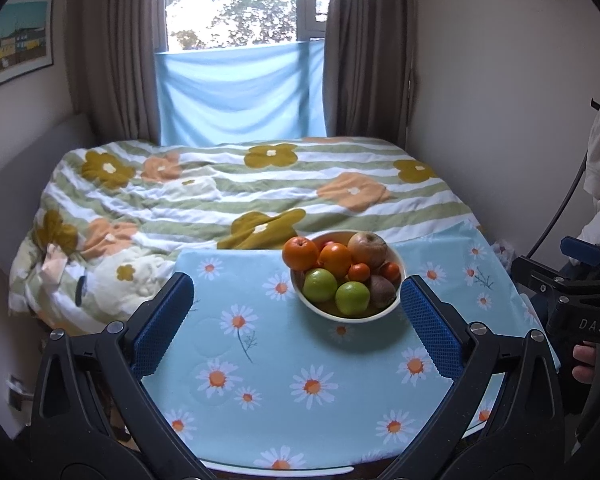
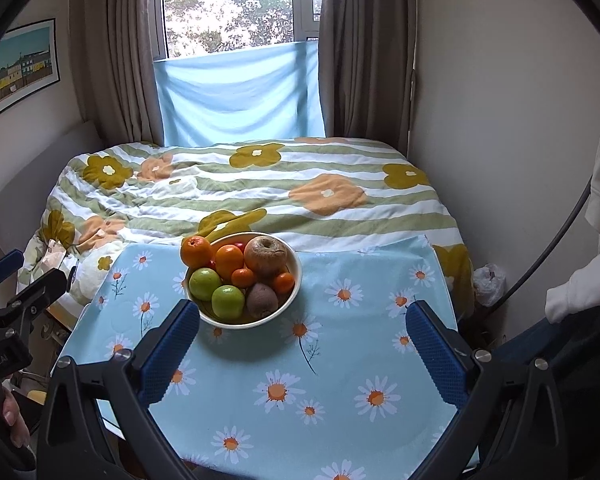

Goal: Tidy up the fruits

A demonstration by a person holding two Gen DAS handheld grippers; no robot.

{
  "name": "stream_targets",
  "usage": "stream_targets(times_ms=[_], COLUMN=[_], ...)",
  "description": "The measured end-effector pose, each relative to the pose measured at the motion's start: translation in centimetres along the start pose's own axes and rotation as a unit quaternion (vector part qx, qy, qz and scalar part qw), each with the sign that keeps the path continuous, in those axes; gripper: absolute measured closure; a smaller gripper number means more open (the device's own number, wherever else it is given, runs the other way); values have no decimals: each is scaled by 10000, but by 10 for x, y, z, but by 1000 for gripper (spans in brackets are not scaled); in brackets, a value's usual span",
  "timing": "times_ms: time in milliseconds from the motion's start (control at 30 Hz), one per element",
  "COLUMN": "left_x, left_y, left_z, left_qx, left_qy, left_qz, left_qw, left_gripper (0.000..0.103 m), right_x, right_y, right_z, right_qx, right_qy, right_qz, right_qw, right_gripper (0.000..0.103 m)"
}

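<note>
Filling one white bowl (image 1: 396,306): two green apples (image 1: 320,285), two large oranges (image 1: 300,253); both tongs (image 2: 302,334) spread, empty.

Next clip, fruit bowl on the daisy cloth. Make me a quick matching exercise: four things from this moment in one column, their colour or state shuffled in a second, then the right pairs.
Things:
1. bowl
2. right gripper
3. two apples at the bowl's front
4. tablecloth

Colour or state:
A. light blue with white daisies
B. green
C. white, piled with fruit
D. open, nothing between its fingers

Pairs: 1-C, 2-D, 3-B, 4-A
</note>
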State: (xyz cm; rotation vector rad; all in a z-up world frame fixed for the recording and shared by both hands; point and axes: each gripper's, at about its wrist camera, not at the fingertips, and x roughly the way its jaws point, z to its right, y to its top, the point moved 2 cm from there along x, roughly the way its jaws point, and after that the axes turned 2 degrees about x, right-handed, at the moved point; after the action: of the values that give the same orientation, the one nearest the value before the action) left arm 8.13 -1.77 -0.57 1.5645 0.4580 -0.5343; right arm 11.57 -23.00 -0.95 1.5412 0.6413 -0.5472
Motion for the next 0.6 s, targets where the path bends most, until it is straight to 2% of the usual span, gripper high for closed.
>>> stream_targets(times_ms=[600], left_x=[1], left_y=[3], left_z=[0], left_qx=[-10], left_qy=[-5], left_qz=[0], left_qw=[10000], left_gripper=[0], right_x=[0], right_y=[4], right_z=[0], right_qx=[20], right_qy=[-22], right_qz=[-1], right_qw=[10000], right_gripper=[0])
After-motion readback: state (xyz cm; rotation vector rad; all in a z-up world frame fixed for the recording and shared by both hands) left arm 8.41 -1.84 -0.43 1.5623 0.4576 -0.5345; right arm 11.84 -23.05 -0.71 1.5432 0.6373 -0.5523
